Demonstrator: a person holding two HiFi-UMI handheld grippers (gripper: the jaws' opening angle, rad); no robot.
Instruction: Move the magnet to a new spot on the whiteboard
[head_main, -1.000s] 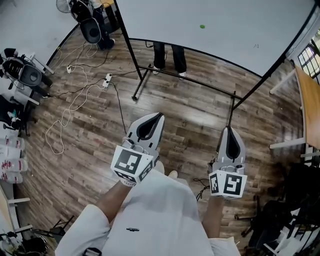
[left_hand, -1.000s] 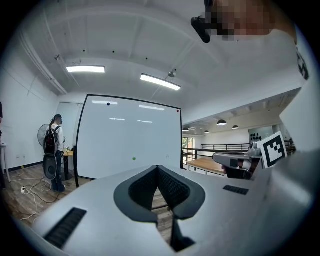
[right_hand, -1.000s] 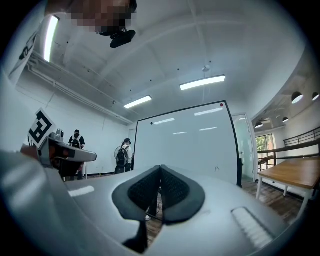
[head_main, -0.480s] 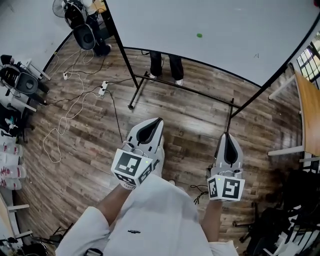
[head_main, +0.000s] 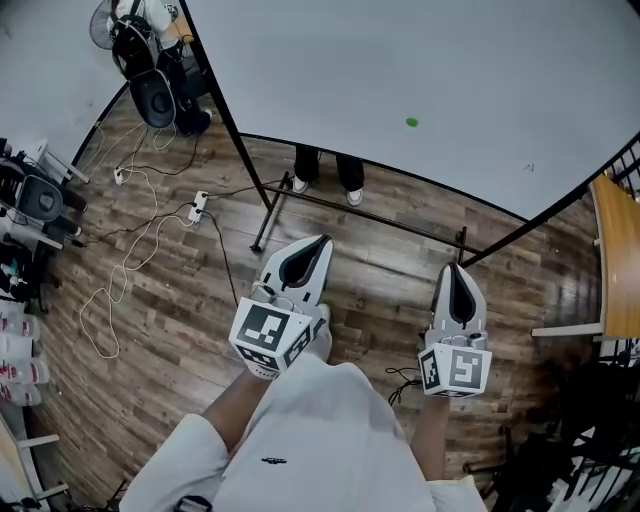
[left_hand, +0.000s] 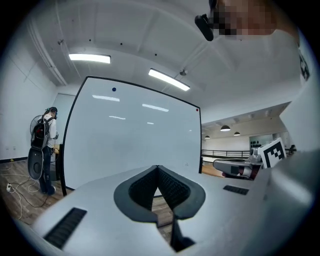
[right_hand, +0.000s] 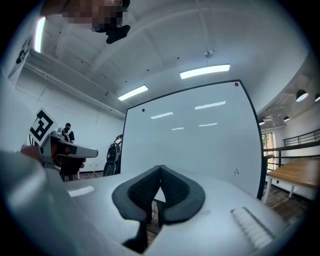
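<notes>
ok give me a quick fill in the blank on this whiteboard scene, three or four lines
1. The magnet on the whiteboard is ____ in colour.
2. The left gripper and the right gripper both have their jaws ____.
3. The magnet is held by ____ gripper.
4. The floor is laid in ____ planks.
Missing words: green; shut; neither; wooden.

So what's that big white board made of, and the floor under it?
The whiteboard looks like a smooth, glossy coated panel, perhaps enamelled or laminate: the ceiling lights mirror in it in both gripper views. The floor looks like wood or wood-look planks, semi-gloss: brown grain, plank seams, a pale sheen.
</notes>
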